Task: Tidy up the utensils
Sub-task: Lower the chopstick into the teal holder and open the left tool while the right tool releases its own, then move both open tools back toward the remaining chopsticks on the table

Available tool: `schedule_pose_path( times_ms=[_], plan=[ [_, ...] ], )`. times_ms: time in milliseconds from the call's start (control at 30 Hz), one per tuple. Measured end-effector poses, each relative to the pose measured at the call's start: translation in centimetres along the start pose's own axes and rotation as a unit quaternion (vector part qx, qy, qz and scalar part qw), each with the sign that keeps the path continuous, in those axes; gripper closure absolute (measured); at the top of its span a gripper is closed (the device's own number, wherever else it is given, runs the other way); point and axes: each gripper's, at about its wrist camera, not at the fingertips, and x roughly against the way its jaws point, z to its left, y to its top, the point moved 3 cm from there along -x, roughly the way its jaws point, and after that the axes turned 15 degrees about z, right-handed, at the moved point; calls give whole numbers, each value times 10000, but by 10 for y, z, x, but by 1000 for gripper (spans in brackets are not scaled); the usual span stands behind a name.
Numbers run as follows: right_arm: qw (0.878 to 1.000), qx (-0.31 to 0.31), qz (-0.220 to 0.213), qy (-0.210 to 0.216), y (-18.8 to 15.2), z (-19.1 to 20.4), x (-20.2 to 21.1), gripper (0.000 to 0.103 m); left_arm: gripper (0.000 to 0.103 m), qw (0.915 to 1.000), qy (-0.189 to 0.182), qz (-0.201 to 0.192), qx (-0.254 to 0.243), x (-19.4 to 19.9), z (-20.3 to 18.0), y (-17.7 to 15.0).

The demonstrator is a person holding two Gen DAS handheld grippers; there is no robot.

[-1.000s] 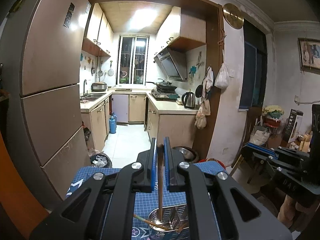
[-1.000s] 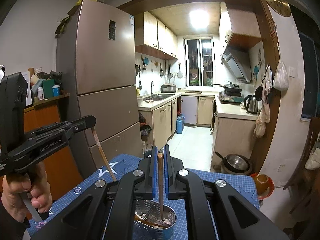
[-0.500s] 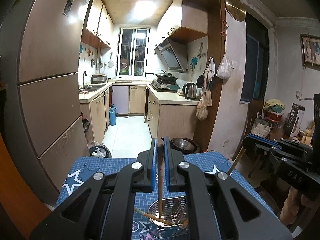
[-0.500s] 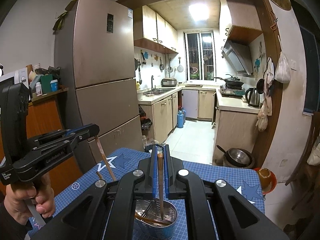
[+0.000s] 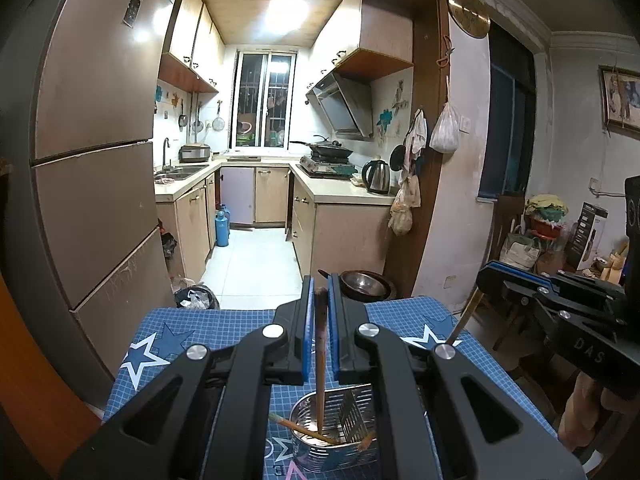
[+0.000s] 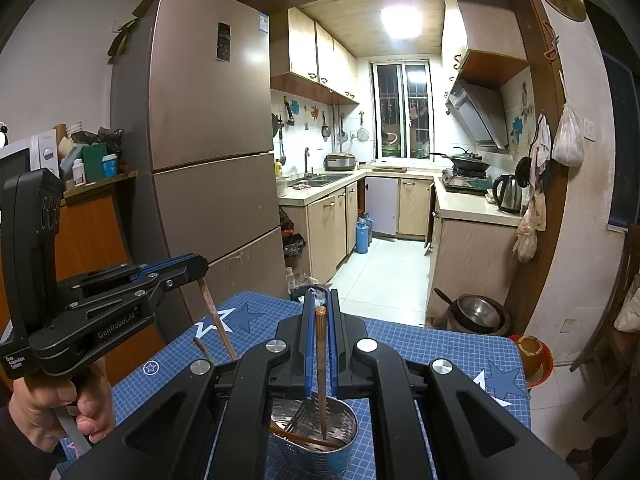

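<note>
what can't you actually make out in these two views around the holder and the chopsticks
- Left wrist view: the metal holder has its front and base cut off by the frame edge and the left gripper.
- Right wrist view: the lower end of the left gripper's chopstick is hidden behind the right gripper.
- Both views: how many utensils lie in the holder is unclear, since the gripper bodies cover them.

blue star-print mat (image 6: 420,344) carries metal utensil holder (image 6: 316,446).

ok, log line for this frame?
left gripper: shut on chopstick | right gripper: shut on chopstick | both tips inside metal holder
</note>
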Motion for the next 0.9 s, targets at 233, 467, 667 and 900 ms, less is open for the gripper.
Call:
schedule_pose_path(
  times_ms=[233,467,667,900],
  plan=[
    [10000,0,6,-19,-2,2,0,96,75,10000,38,-7,-42,1,-3,-2],
    [9998,-27,-74,-169,-12,4,8,70,65,9999,108,-65,-37,9,-6,-7],
    [9993,-31,-203,-305,-29,10,28,58,57,9997,157,-180,-48,35,-11,-22],
    [9965,-1,-573,-602,-83,29,93,34,49,9983,459,-340,-145,90,-13,-72]
  ],
)
